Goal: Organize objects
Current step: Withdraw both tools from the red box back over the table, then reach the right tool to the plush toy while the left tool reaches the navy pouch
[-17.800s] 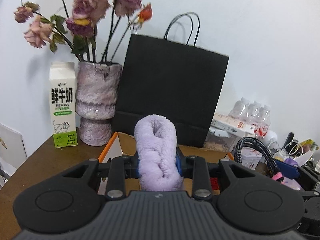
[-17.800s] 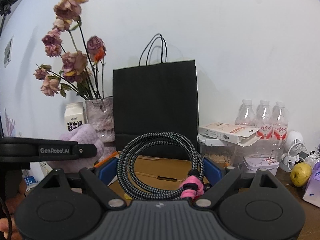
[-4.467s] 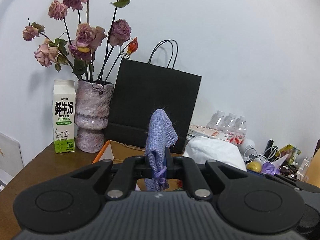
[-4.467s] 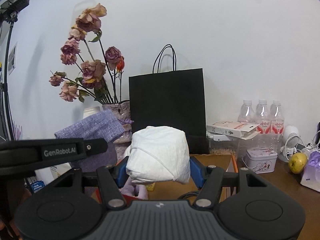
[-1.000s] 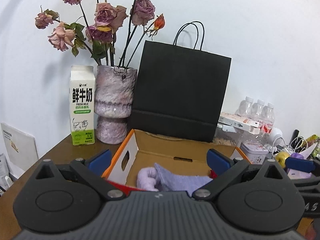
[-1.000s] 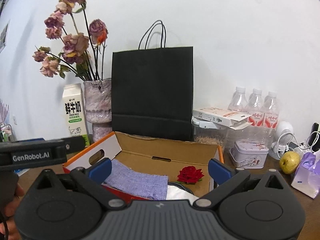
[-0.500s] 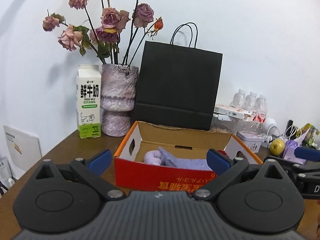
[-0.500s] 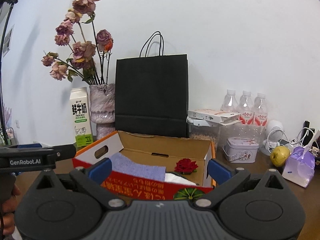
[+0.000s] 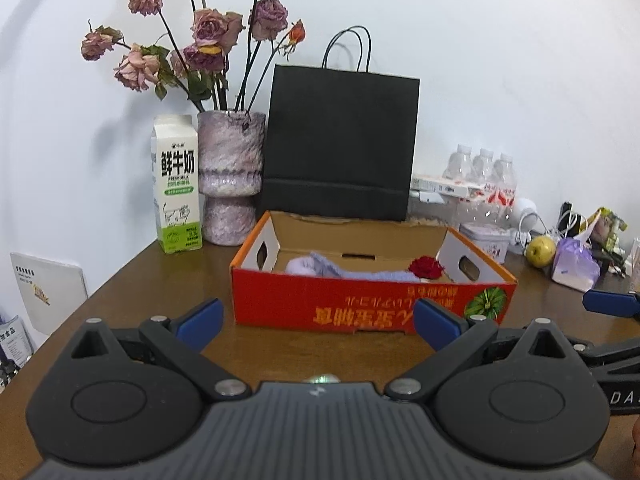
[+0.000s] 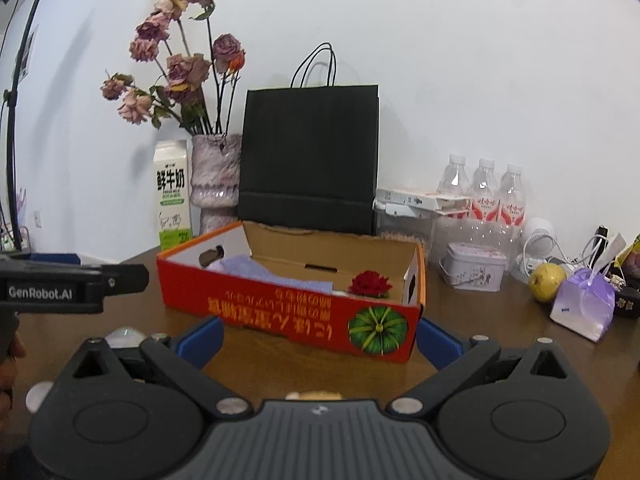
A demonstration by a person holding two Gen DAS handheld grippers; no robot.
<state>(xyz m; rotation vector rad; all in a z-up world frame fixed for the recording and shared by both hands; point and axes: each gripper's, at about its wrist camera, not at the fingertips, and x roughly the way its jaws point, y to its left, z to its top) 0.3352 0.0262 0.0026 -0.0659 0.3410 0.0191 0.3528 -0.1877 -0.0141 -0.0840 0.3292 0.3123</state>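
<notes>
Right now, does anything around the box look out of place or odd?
Only small oddities. The red cardboard box sits with its printed text upside down toward the grippers. The roses in the vase are dried and drooping. Nothing looks spilled or damaged; the red rose lies inside the box.

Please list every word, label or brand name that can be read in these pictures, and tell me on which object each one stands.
"鲜牛奶" and "FRESH MILK": on the milk carton; its smaller print is too small to read.
"GenRobot.AI": on the left gripper, seen from the right wrist.
"DAS", cut off by the frame edge: on the right gripper, seen from the left wrist.
Yellow characters on the red box: upside down, blurred, unreadable.
Red bottle labels: unreadable.
</notes>
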